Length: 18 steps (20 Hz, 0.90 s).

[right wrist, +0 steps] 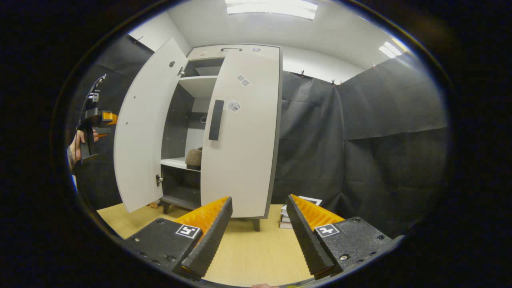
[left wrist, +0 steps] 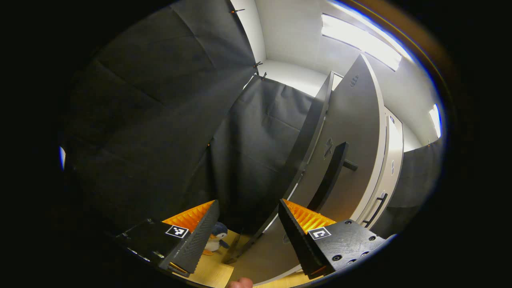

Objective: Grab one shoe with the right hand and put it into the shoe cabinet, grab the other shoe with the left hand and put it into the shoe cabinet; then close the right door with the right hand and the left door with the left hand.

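The pale shoe cabinet (right wrist: 236, 50) stands ahead in the right gripper view. Its left door (right wrist: 142, 128) is swung wide open, while its right door (right wrist: 244, 144), which has a dark bar handle (right wrist: 216, 120), covers its half. A brown fuzzy shoe (right wrist: 194, 157) rests on the middle shelf (right wrist: 174, 162), partly hidden behind the right door. My right gripper (right wrist: 258, 224) is open and empty, well short of the cabinet. My left gripper (left wrist: 248, 232) is open and empty, close to the left door's outer face (left wrist: 356, 120) and its handle (left wrist: 330, 178). A hand holds the left gripper (right wrist: 94, 120) beyond the open door.
A small penguin plush (left wrist: 216, 238) sits on the wooden floor (right wrist: 256, 252) by the cabinet's foot. A stack of books (right wrist: 294, 218) lies on the floor to the right of the cabinet. Black cloth walls (right wrist: 360, 140) close in the booth.
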### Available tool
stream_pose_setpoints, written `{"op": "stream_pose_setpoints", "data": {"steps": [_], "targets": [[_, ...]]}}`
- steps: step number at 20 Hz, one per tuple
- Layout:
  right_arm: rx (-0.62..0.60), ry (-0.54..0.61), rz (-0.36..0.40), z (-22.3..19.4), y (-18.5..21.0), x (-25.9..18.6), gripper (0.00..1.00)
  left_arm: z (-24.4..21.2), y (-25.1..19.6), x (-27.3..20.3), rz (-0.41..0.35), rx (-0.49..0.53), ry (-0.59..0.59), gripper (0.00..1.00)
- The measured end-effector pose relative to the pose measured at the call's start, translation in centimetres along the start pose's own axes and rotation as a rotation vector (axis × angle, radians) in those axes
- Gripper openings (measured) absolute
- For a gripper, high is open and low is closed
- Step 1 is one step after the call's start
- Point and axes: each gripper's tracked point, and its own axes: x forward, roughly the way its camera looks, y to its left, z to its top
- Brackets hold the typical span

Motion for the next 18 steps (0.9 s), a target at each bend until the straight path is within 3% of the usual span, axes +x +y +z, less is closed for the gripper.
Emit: {"op": "stream_pose_setpoints", "data": {"steps": [4,9,18], "targets": [[-0.002,-0.018,0.019,0.4,1.0,0.4,0.90,-0.2,-1.8,-0.2,-0.011,0.047,0.004,0.92],[0.005,-0.014,0.039,0.3,1.4,1.1,0.90,-2.0,-5.9,-0.5,-0.108,0.019,0.048,0.92],[-0.022,-0.004,-0.060,0.2,-2.6,-0.3,0.90,-4.7,-14.4,2.4,-0.206,-0.033,0.051,0.92]]}}
